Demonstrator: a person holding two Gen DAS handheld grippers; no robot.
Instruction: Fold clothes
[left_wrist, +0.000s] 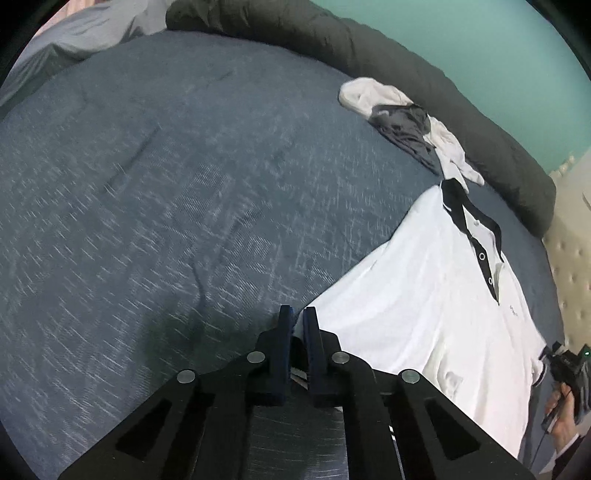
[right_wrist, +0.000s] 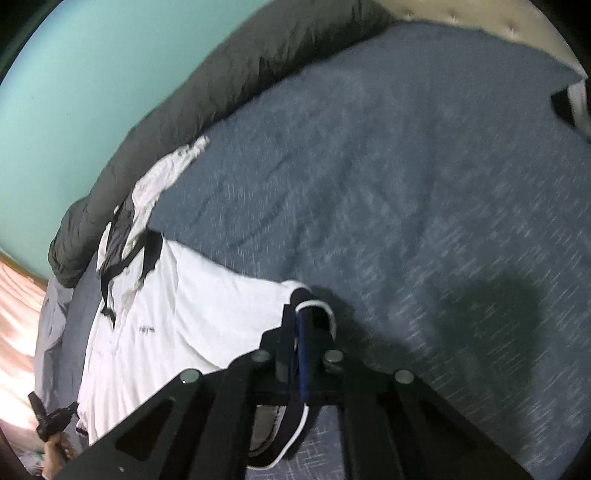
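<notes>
A white polo shirt (left_wrist: 436, 288) with a dark collar and placket lies spread face up on the blue bedcover (left_wrist: 177, 192). My left gripper (left_wrist: 299, 314) is shut on the shirt's left sleeve edge. In the right wrist view the same white polo shirt (right_wrist: 192, 306) stretches to the left. My right gripper (right_wrist: 301, 314) is shut on its other sleeve, whose dark cuff with white trim (right_wrist: 325, 310) wraps over the fingers and hangs below them. The other gripper (left_wrist: 565, 365) shows at the far right of the left view, held by a hand.
A crumpled pile of white and grey clothes (left_wrist: 410, 125) lies beyond the collar. A rolled dark duvet (left_wrist: 369, 40) runs along the bed's far edge against a teal wall. A padded cream headboard (left_wrist: 569, 258) stands at the right. Blue bedcover (right_wrist: 424, 177) spreads to the right.
</notes>
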